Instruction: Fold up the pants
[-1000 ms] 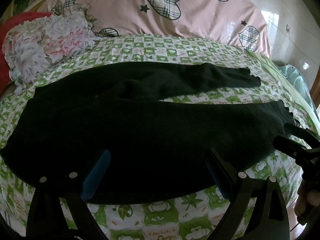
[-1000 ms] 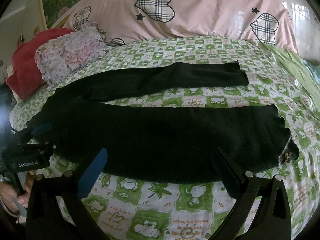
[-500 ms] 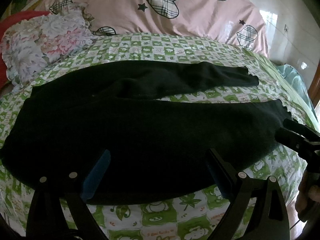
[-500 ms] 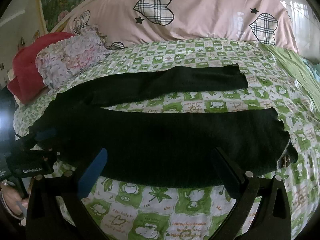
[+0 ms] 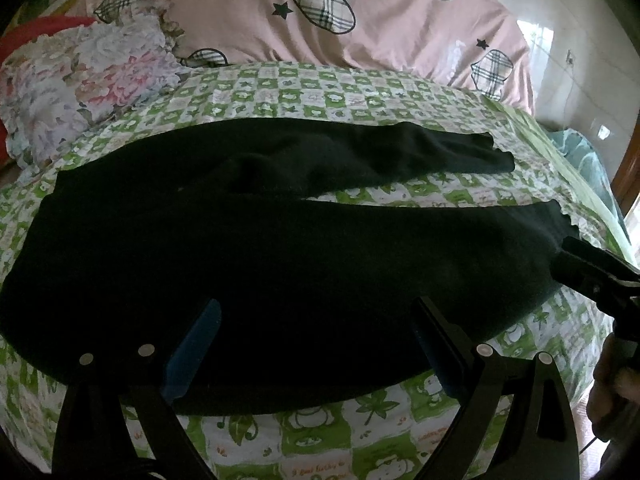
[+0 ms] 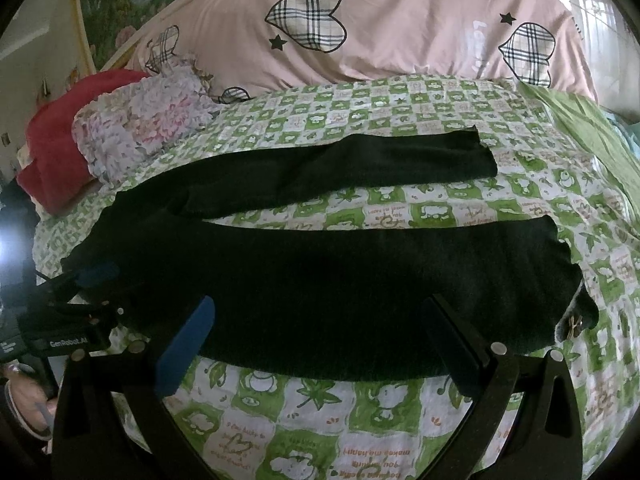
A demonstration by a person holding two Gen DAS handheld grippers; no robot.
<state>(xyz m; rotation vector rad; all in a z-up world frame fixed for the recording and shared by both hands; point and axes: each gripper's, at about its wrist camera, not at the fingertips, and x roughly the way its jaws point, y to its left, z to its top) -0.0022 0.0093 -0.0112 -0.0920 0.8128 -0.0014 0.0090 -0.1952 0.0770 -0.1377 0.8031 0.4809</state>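
Black pants [image 5: 280, 248] lie spread flat on the bed, waist at the left, both legs running right with a strip of sheet between them; they also show in the right wrist view [image 6: 340, 272]. My left gripper [image 5: 316, 316] is open, its fingers over the near edge of the pants close to the waist end. My right gripper [image 6: 320, 316] is open over the near leg's front edge. In the left wrist view the right gripper [image 5: 576, 264] sits at the near leg's cuff. In the right wrist view the left gripper [image 6: 80, 288] sits by the waist.
The bed has a green and white checked sheet [image 6: 360, 420]. A pink quilt with plaid hearts [image 5: 320, 20] is piled at the back. A floral ruffled pillow [image 5: 80, 84] and a red blanket [image 6: 52, 148] lie at the back left. The bed edge drops off at the right.
Both grippers have moved a little forward toward the pants, so the pants look larger. The pants lie as before.
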